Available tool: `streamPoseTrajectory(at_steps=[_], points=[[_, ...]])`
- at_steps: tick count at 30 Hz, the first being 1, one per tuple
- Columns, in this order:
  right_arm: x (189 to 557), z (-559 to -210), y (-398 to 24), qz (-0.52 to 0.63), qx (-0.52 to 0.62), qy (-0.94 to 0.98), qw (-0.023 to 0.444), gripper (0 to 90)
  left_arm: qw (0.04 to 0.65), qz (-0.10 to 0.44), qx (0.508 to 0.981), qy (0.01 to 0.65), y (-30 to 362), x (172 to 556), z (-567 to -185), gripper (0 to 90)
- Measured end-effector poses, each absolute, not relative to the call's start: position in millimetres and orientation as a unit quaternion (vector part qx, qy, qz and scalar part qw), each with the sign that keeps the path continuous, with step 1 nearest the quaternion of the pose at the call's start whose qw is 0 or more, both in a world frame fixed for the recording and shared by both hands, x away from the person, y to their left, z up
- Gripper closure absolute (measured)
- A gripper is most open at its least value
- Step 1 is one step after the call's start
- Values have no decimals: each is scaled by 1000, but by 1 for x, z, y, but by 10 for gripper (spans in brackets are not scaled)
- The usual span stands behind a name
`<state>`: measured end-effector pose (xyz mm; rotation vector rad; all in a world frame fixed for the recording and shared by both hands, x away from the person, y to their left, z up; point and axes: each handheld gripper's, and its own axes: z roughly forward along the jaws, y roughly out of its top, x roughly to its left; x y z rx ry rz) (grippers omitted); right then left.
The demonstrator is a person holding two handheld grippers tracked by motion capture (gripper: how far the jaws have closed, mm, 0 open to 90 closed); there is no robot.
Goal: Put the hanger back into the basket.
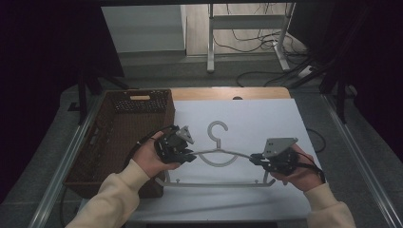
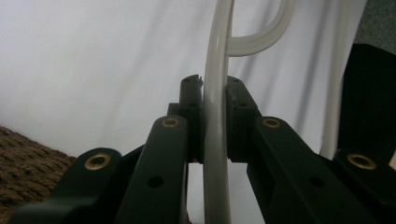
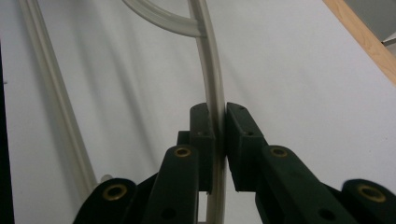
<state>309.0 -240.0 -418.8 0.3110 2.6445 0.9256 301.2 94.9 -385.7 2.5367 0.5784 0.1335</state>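
A pale grey plastic clothes hanger [image 1: 219, 153] lies on the white sheet [image 1: 247, 118], its hook toward the far side. My left gripper [image 1: 192, 157] is shut on the hanger's left shoulder arm; in the left gripper view both pads press the hanger's pale rod [image 2: 215, 93]. My right gripper [image 1: 254, 158] is shut on the right shoulder arm, and the right gripper view has the hanger's rod [image 3: 215, 100] pinched between its pads. The hanger's bottom bar [image 1: 216, 184] runs between the two hands near the front.
A brown woven basket [image 1: 124, 137] stands at the left, touching the white sheet's edge. The wooden table edge [image 1: 230, 93] shows beyond the sheet. A metal stand [image 1: 247, 33] and cables are on the floor behind.
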Motion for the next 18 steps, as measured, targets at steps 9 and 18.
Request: streamPoseTrajectory(at_steps=[9,18], points=[[313,-417,-245,362,141,907,164,721,288,64,931,216,101,296,-384,808],[316,-399,-266,452,228,845,171,463,317,78,918,225,114,292,-379,809]])
